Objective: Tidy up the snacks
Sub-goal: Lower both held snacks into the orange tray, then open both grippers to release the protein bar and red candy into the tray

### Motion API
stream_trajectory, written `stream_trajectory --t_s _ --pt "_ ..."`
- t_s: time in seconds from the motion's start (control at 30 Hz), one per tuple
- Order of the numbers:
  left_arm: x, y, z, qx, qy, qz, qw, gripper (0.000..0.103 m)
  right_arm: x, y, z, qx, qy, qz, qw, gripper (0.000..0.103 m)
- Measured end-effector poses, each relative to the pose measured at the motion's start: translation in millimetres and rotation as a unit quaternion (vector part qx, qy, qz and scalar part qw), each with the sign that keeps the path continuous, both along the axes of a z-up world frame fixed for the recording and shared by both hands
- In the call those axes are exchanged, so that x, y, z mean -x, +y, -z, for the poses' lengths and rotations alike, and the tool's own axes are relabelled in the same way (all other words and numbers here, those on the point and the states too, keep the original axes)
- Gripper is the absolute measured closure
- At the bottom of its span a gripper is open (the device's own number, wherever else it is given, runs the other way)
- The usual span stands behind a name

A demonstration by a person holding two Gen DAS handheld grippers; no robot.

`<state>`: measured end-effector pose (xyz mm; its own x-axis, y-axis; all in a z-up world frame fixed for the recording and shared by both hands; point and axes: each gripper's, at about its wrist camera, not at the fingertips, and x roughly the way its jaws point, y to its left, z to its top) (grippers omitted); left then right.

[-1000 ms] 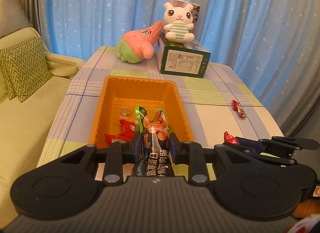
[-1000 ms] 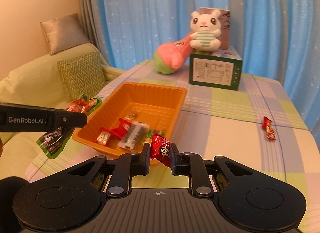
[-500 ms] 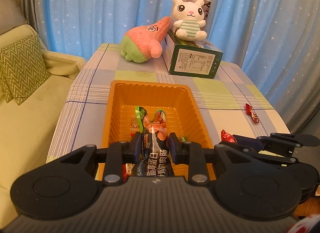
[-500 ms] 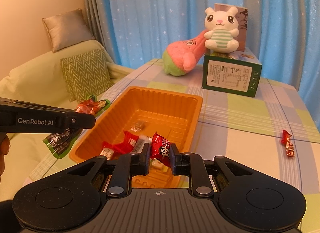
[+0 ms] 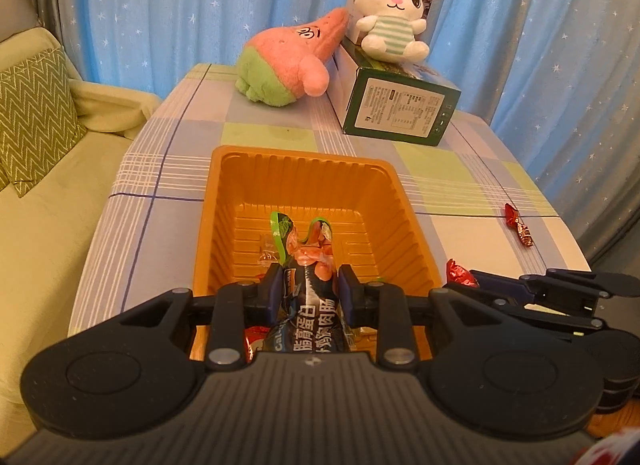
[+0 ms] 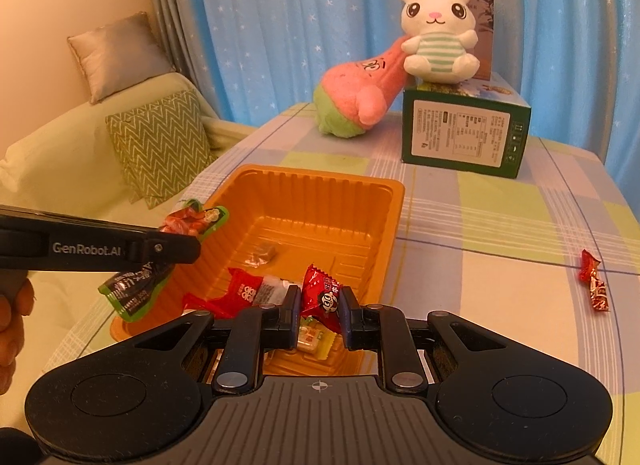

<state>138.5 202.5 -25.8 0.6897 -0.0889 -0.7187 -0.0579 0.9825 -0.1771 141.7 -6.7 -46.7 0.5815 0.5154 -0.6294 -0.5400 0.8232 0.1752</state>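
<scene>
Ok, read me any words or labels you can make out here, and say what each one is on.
"GenRobot.AI": side of the left gripper.
"脂高蛋白" and "肉肠", partly covered: dark sausage pack in that gripper.
Green box label: too small.
Red candy in the right gripper: unreadable.

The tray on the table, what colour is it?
Orange tray, clearest from the right wrist view.

Tray (image 5: 412, 221) mid-table, box (image 5: 400, 113) behind, bunny toy (image 5: 390, 13) on box

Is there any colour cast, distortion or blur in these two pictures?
Left wrist view: warm orange cast, curtain edges bowed by the fisheye, dark corners. Right wrist view: same cast, table edge curved, orange tray sharp, no visible blur.
</scene>
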Motion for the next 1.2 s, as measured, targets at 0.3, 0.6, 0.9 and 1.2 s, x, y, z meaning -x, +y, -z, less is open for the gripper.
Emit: stream_trajectory --t_s 0.3,0.6,0.9,1.2 --pt "11 13 -4 -0.007 -0.014 -0.024 0.9996 0.074 -3 -3 4 -0.004 0.009 0.004 1.0 0.083" --pt "28 23 -14 0.0 -0.024 -0.04 0.9989 0.07 -2 3 -3 -0.015 0.01 -0.001 1.0 0.083" --pt "36 26 -17 0.001 -0.029 -0.047 0.9985 0.051 -9 16 -2 -0.015 0.019 -0.023 0.999 0.08" --pt "52 15 -25 -0.005 -0.033 -0.042 0.9985 0.041 1 -24 -5 -0.038 0.029 0.037 0.998 0.043"
